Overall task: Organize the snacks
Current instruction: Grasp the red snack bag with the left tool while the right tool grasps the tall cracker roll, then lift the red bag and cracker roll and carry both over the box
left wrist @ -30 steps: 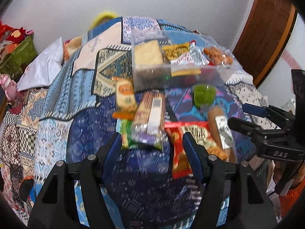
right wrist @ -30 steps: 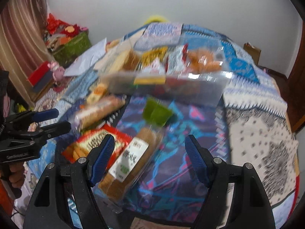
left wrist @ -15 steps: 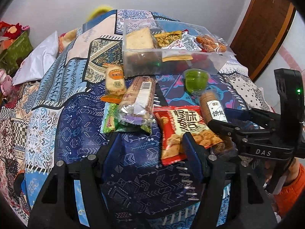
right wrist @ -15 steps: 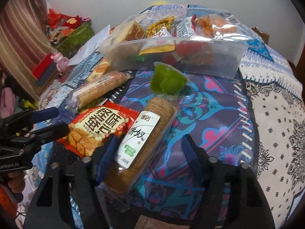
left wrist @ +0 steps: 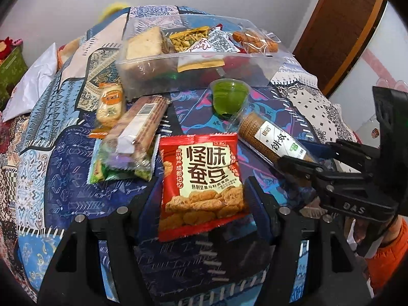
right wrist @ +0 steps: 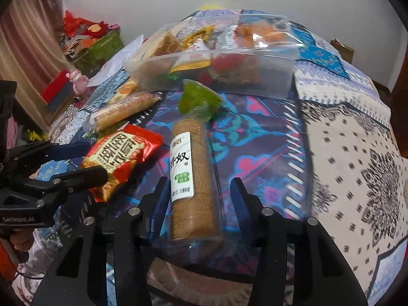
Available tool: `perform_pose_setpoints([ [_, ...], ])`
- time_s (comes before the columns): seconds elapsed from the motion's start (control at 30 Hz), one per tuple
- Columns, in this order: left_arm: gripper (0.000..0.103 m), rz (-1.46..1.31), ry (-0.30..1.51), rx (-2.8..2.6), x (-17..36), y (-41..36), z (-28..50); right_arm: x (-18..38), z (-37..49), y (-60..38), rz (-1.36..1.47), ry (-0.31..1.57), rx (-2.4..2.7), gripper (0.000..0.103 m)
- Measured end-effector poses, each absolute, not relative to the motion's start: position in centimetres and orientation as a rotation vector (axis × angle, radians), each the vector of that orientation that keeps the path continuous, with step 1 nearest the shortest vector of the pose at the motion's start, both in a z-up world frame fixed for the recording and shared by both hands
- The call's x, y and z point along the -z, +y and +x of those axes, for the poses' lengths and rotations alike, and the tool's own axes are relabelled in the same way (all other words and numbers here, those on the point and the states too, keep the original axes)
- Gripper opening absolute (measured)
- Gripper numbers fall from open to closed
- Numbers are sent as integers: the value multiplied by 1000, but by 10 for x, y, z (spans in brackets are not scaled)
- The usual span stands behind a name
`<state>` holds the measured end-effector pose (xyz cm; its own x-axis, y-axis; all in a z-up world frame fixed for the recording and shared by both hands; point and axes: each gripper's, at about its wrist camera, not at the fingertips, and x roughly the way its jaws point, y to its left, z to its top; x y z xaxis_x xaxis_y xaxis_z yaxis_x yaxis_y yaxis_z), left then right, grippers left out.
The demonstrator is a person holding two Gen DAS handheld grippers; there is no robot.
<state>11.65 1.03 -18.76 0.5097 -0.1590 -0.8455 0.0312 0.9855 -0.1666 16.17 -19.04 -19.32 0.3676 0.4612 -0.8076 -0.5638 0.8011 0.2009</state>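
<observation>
A red snack bag [left wrist: 201, 178] lies on the patterned bedspread between the open fingers of my left gripper [left wrist: 201, 199]; it also shows in the right wrist view [right wrist: 119, 158]. A brown biscuit roll with a white label [right wrist: 191, 176] lies between the open fingers of my right gripper [right wrist: 199, 193]; it also shows in the left wrist view [left wrist: 270, 137]. My right gripper shows in the left wrist view [left wrist: 303, 155], straddling the roll's near end. A clear plastic box [left wrist: 193, 63] holding several snacks stands behind.
A green jelly cup [left wrist: 229, 97] sits by the roll's far end. A long striped biscuit pack [left wrist: 137, 132], a small orange pack [left wrist: 109, 102] and a green pack [left wrist: 99, 170] lie left of the red bag. A wooden door [left wrist: 341, 25] stands at right.
Both grippers have moved forward and down: the left now straddles the red bag and the right straddles the biscuit roll. The right gripper's fingers stand a little closer together.
</observation>
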Motion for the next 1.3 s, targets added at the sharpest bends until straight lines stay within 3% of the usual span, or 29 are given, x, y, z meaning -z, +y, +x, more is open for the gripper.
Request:
perform_pose_setpoints([
  [0.3,71,-172,1103,122,214,3,137,197,167,-176,-156,1001,-672,45],
  [0.57,71,-147,1061,106,220,-3,140,201,171,-170,-175,974,-663,45],
  [0.7,66,-128,1032,86,220,-5,135,200,168,-172,-161,971,-677,35],
  [0.83,61,-149,1024,112,216,-7,130,196,164,-176,-151,969,-674,33],
  [1.3,61,-171,911,116,166,-2,121,160,165,-201,-60,881,-647,33],
])
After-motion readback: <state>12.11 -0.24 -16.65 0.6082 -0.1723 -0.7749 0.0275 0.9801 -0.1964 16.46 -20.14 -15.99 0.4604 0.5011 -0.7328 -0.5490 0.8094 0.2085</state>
